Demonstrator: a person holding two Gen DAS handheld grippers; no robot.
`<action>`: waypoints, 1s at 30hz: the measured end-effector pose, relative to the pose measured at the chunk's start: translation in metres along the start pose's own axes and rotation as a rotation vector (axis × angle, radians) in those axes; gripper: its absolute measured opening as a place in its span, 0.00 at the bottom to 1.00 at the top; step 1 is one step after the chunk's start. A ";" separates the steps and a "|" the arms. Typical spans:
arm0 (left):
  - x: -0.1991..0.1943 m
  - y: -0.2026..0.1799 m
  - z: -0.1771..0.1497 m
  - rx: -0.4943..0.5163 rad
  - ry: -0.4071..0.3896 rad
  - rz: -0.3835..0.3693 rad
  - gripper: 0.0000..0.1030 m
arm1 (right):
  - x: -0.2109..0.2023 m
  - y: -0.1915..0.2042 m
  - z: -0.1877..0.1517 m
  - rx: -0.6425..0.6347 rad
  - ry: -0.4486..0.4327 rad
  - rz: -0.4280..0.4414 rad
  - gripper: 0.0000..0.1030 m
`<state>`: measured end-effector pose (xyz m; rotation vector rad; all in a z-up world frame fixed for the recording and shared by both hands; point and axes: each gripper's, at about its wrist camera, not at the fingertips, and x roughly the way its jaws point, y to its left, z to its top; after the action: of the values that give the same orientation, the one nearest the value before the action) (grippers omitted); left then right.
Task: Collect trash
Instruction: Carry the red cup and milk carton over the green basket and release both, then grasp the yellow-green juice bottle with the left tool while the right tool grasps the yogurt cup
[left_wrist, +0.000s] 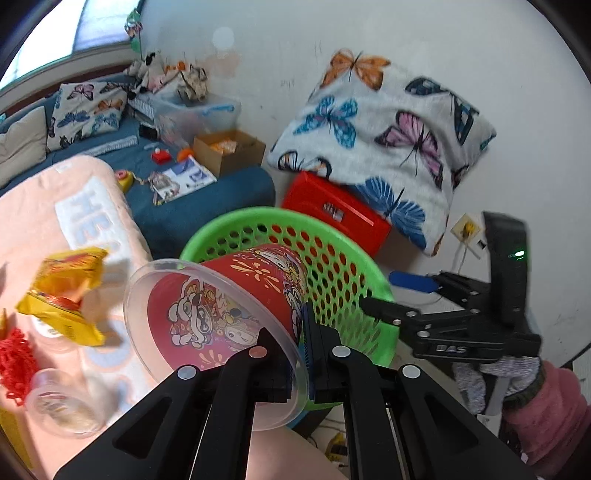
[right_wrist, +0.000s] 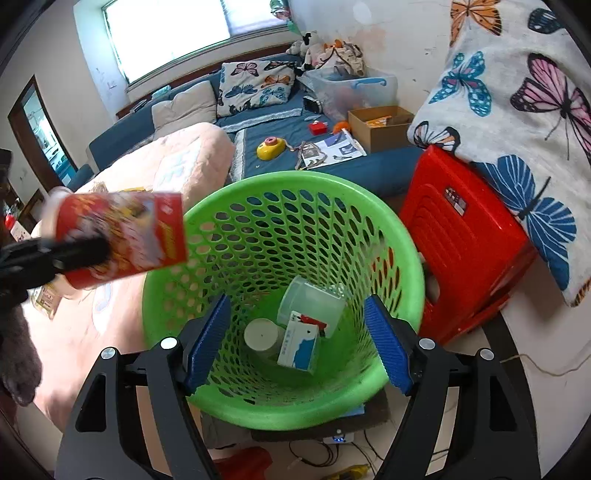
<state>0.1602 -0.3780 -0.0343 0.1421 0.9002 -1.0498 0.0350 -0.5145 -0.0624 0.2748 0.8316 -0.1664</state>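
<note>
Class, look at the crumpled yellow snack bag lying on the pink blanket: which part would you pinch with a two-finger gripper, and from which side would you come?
Probably the raised, crumpled top fold of the yellow snack bag, coming from above. It stands up off the pink blanket, so thin fingers can likely close across it; the flat lower part offers no edge.

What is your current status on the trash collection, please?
Left gripper shut on the red cup's rim, beside the green basket. Right gripper open, empty, over the basket. Nothing blocking the basket mouth.
</note>
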 end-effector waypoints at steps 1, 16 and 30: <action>0.007 -0.003 -0.001 0.006 0.017 0.001 0.06 | -0.001 -0.001 -0.001 0.003 0.000 0.001 0.72; 0.006 -0.010 -0.016 0.028 0.044 0.035 0.53 | -0.012 -0.009 -0.012 0.025 -0.009 0.013 0.72; -0.094 0.047 -0.052 -0.078 -0.100 0.236 0.53 | -0.025 0.057 0.001 -0.113 -0.042 0.102 0.77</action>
<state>0.1498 -0.2622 -0.0161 0.1260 0.8111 -0.7942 0.0335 -0.4600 -0.0336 0.2058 0.7804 -0.0295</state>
